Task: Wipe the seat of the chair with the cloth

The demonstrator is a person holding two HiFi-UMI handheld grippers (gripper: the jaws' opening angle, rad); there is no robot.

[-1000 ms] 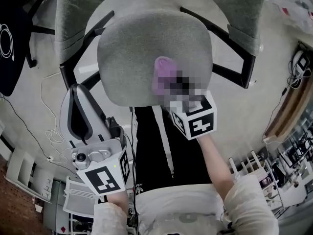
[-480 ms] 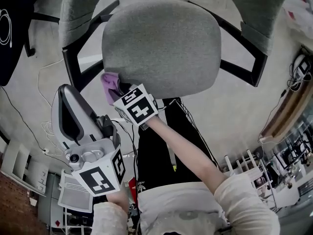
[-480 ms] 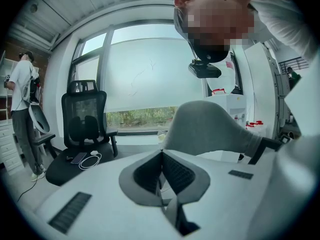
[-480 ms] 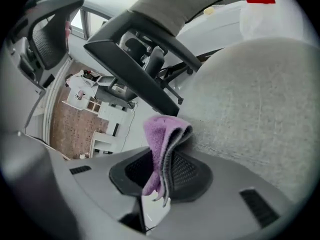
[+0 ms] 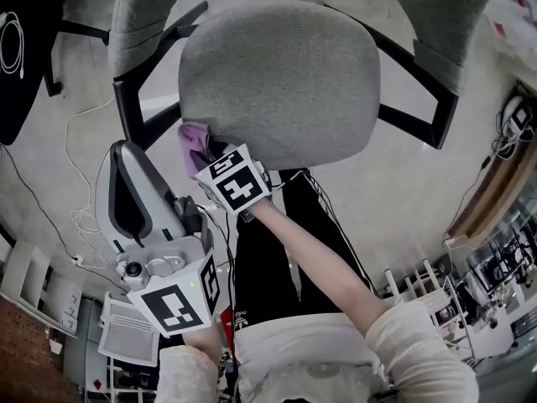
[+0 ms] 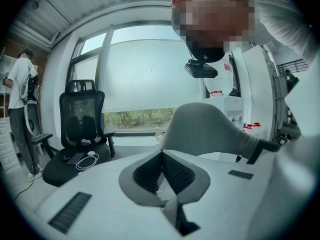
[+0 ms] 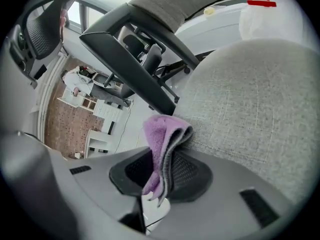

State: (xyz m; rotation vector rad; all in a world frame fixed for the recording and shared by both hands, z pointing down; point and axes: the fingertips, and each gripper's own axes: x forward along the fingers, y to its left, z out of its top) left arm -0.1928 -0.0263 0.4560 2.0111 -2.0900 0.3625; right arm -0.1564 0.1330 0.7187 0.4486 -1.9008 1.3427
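Note:
The grey fabric chair seat point(image 5: 281, 82) fills the top middle of the head view. My right gripper point(image 5: 207, 153) reaches across to the seat's front left corner and is shut on a folded purple cloth point(image 5: 192, 140). In the right gripper view the cloth point(image 7: 162, 136) stands pinched between the jaws of the right gripper point(image 7: 162, 168), its top edge touching the seat point(image 7: 250, 99) at the rim. My left gripper point(image 5: 126, 154) hangs off to the left, below the seat and away from it. Its view shows the left gripper point(image 6: 161, 159) shut with nothing in it.
Black armrests point(image 5: 138, 99) point(image 5: 411, 82) flank the seat; the left one point(image 7: 130, 54) is just beyond the cloth. A black office chair point(image 6: 80, 129) carrying a phone and cable, plus a standing person point(image 6: 17, 99), are across the room. Cables point(image 5: 84, 217) lie on the floor.
My right gripper has carried the cloth from the seat's front right across to its front left corner, then held there. The left gripper shifted only slightly.

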